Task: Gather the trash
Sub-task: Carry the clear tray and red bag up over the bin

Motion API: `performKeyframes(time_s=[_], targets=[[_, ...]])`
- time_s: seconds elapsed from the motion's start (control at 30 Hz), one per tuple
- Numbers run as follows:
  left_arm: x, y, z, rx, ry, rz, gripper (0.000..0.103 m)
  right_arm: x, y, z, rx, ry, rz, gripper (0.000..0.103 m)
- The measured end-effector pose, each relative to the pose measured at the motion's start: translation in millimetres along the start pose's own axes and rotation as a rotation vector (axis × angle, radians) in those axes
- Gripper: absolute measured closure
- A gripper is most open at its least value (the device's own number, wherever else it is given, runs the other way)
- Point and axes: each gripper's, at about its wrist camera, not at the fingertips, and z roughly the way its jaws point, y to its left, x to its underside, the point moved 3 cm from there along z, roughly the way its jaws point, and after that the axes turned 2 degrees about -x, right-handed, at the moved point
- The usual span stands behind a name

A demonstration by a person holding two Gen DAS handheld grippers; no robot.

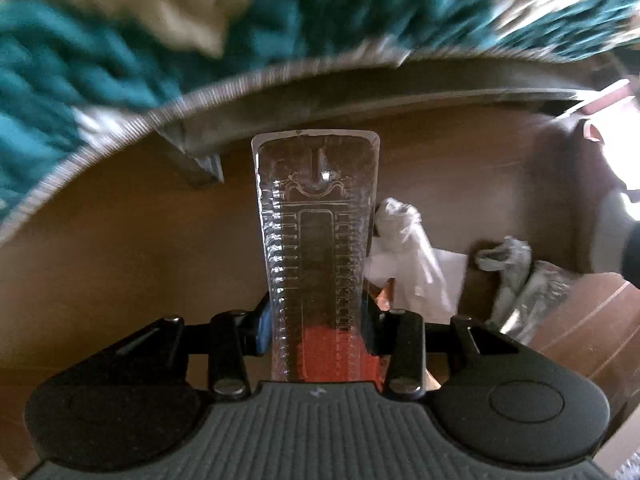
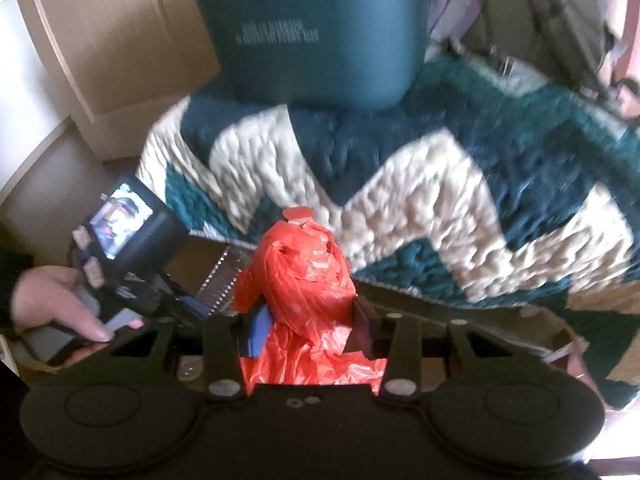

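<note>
One clear ribbed plastic tray (image 1: 316, 248)

Plastic tray (image 1: 316, 240) sits upright between the left hand-held gripper (image 1: 320, 336) fingers, crumpled wrappers (image 1: 404, 248) on the floor to its right, rug (image 1: 100, 52) edge beyond. Bag (image 2: 304, 280) in the right hand-held gripper (image 2: 308, 320), bin (image 2: 316, 28) on the rug behind.

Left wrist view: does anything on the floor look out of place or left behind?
Yes. Crumpled white plastic and a grey crumpled bag lie loose on the brown floor, right of the clear plastic tray clamped in the left tongs. They look like uncollected trash. The patterned rug is too blurred to judge.
</note>
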Motion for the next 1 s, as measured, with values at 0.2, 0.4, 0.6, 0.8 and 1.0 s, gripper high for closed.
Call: performKeyframes(time_s=[0.2, 0.4, 0.6, 0.8, 1.0], targets=[[1, -8, -96, -0.016, -0.096, 0.006, 0.062, -21, 15, -58, 0.013, -0.085, -0.023, 0.061], [11, -14, -189, -0.027, -0.223, -0.035, 0.062, -41, 29, -113, 0.032, -0.172, -0.056, 0.061], [27, -22, -268, -0.037, -0.353, -0.062, 0.062, -67, 39, -166, 0.043, -0.287, -0.087, 0.061], [28, -28, -337, -0.060, -0.485, -0.069, 0.062, -110, 45, -216, 0.068, -0.416, -0.114, 0.061], [15, -27, -415, -0.073, -0.643, -0.086, 0.062, -162, 47, -253, 0.095, -0.549, -0.124, 0.061]])
